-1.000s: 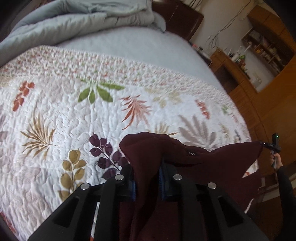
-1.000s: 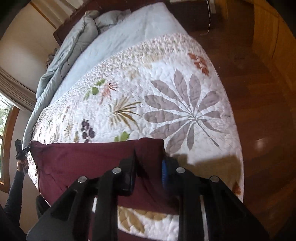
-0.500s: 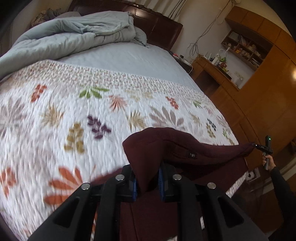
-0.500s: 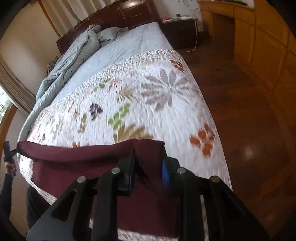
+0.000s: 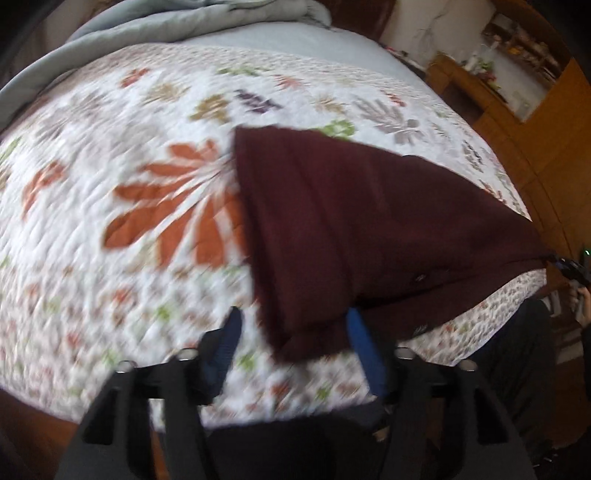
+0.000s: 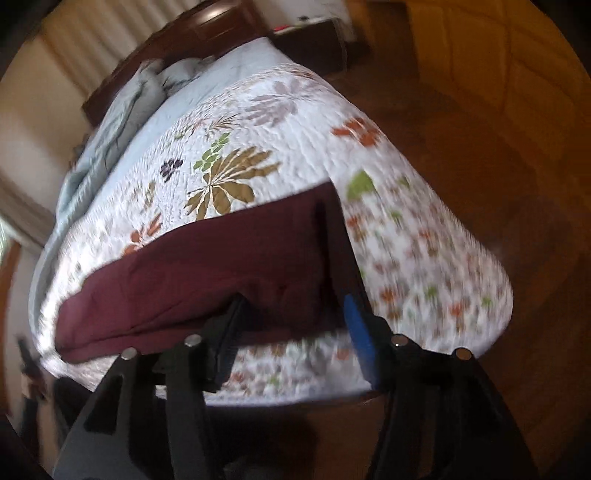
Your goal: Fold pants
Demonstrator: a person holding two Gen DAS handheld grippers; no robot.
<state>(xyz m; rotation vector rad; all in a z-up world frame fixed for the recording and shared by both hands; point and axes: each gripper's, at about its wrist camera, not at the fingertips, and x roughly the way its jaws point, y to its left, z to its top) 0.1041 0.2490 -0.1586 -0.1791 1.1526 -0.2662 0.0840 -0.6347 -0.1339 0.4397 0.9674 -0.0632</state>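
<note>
The maroon pants [image 5: 369,221] lie folded in a flat band across the foot end of the floral quilt [image 5: 110,295]. My left gripper [image 5: 293,332] hangs over the bed's edge with its jaws opening. One corner of the pants droops between the fingers, and the pads do not press on it. In the right wrist view the pants [image 6: 221,266] stretch leftward from my right gripper [image 6: 291,325]. Its jaws are opening too, with the cloth's end loose between them. The right gripper [image 5: 570,266] also shows small at the pants' far corner.
A grey duvet [image 5: 147,22] is bunched at the head of the bed against a dark headboard [image 6: 207,26]. A wooden floor [image 6: 498,184] runs along the bed's right side, with wooden cabinets [image 5: 546,129] beyond. The quilt's edge [image 6: 295,373] hangs just under both grippers.
Both grippers pulled back toward the foot of the bed and sank. The pants, held up and pinched before, now lie on the quilt. Both sets of jaws have opened off the cloth.
</note>
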